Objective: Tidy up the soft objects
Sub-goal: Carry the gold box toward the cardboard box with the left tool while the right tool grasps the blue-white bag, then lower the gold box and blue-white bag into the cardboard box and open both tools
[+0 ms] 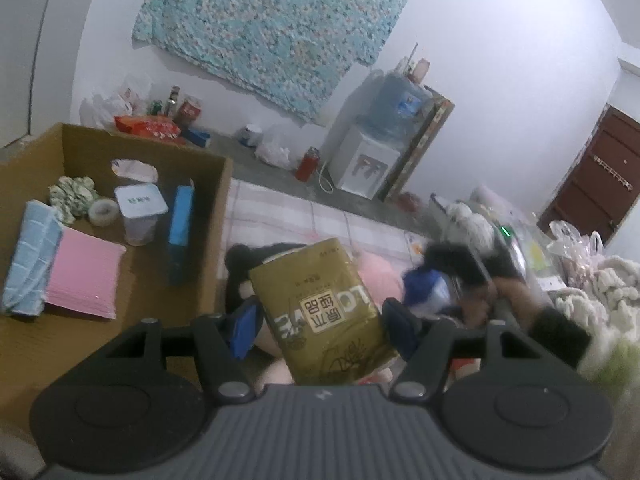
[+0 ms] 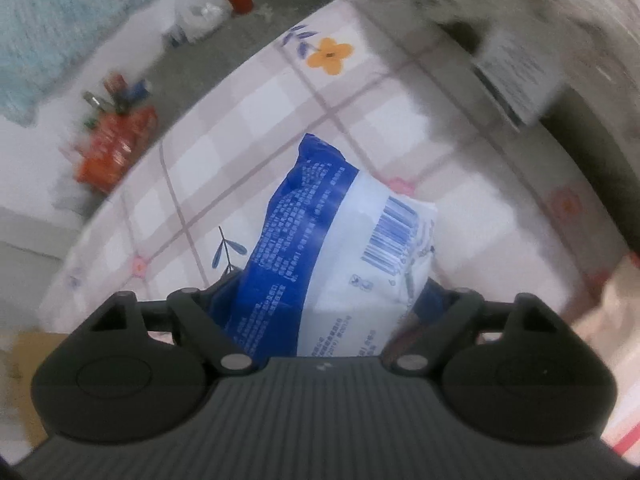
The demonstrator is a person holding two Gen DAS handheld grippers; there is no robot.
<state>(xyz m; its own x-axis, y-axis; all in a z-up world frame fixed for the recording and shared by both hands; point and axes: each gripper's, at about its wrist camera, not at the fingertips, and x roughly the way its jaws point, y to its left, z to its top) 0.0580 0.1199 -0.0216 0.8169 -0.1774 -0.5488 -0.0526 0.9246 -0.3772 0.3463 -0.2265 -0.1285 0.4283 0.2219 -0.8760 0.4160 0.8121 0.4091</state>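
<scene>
A home bedroom: checked bedsheet, water dispenser, plush toys.

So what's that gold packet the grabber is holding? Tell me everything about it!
The gold packet looks like a soft, shiny plastic pack, a bit crinkled. It has a pale label with dark characters and big white letters, all upside down from this camera. It stands tilted between the blue pads of the left gripper, which press on its sides. It hangs over the checked sheet, just right of the cardboard box, with a black-and-white plush toy behind it.
</scene>
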